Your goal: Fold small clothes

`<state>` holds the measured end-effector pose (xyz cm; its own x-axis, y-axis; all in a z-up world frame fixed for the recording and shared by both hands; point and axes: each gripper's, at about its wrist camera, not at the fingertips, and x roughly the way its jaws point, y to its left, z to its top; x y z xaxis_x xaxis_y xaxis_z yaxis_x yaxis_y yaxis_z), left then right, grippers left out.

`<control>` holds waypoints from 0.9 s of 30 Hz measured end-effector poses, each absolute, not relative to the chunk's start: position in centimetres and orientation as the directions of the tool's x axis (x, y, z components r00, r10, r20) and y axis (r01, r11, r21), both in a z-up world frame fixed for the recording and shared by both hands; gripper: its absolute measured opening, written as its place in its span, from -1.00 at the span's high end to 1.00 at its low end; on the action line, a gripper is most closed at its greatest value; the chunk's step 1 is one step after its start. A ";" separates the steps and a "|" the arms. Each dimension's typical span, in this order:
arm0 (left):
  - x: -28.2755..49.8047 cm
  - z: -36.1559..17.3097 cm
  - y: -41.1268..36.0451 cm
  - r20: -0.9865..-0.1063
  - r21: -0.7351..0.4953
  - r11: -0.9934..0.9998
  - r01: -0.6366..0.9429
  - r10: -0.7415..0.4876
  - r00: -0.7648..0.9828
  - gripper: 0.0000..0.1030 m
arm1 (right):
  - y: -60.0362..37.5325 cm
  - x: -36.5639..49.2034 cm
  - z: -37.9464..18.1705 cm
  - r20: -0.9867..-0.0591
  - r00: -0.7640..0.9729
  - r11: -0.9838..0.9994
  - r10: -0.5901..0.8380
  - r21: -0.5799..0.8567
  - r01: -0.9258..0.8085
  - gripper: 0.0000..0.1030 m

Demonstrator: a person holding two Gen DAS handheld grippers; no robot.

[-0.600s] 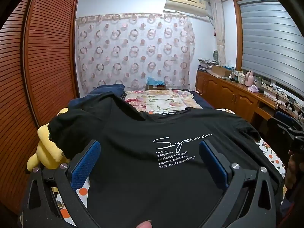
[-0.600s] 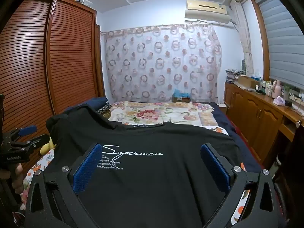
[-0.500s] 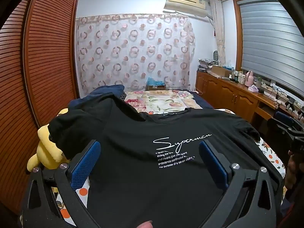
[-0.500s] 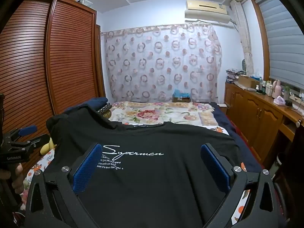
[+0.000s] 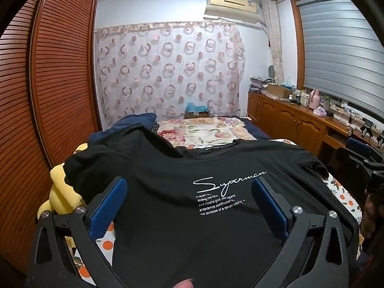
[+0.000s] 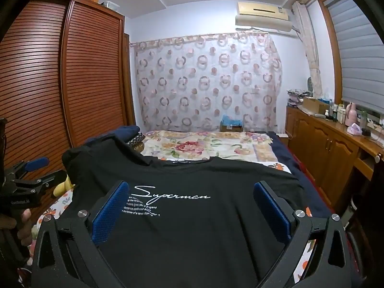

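A black T-shirt (image 5: 192, 230) with white "Superman" lettering lies spread flat on the bed, collar at the far end; the right wrist view shows the same T-shirt (image 6: 204, 228). My left gripper (image 5: 189, 199) hovers above its lower left part, open wide, nothing between the blue pads (image 5: 108, 208). Over the shirt's lower right part my right gripper (image 6: 192, 204) is likewise open and holds nothing. The left gripper (image 6: 31, 168) appears at the left edge of the right wrist view, held by a hand.
A yellow plush toy (image 5: 62, 194) lies at the bed's left edge by the brown louvred wardrobe (image 5: 48, 84). Dark blue clothes (image 5: 134, 122) sit beyond the shirt on the floral bedspread (image 5: 199, 129). Wooden cabinets (image 5: 295, 122) line the right wall under the window.
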<state>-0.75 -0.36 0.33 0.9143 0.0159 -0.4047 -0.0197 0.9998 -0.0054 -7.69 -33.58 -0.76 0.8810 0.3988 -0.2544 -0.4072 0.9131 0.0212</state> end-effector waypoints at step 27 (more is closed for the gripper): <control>-1.0 0.5 -0.6 -0.398 0.004 1.000 -0.019 0.019 0.917 -1.00 | -33.6 -7.7 -0.9 -0.249 0.880 0.911 0.404 0.025 -0.412 -1.00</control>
